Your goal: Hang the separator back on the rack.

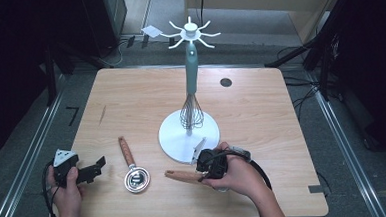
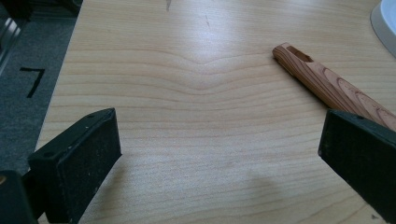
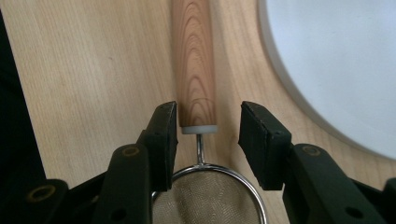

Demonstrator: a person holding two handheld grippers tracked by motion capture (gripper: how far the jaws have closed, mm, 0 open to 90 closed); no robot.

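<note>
— What sort of place are we standing in?
— A lab's recording bay: cables (image 1: 305,95) are trailing over grey carpet (image 1: 27,132), metal floor rails (image 1: 31,157) are flanking one wooden worktop (image 1: 130,99).

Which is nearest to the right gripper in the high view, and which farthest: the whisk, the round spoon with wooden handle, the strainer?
1. strainer: its wooden handle lies at the right gripper.
2. round spoon: to the left on the table.
3. whisk: hangs on the white stand, behind.

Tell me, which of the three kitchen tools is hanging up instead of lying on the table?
The whisk with the teal handle: it hangs upright on the white stand. The two wooden-handled tools, the round metal one and the mesh strainer, lie flat on the table.
</note>
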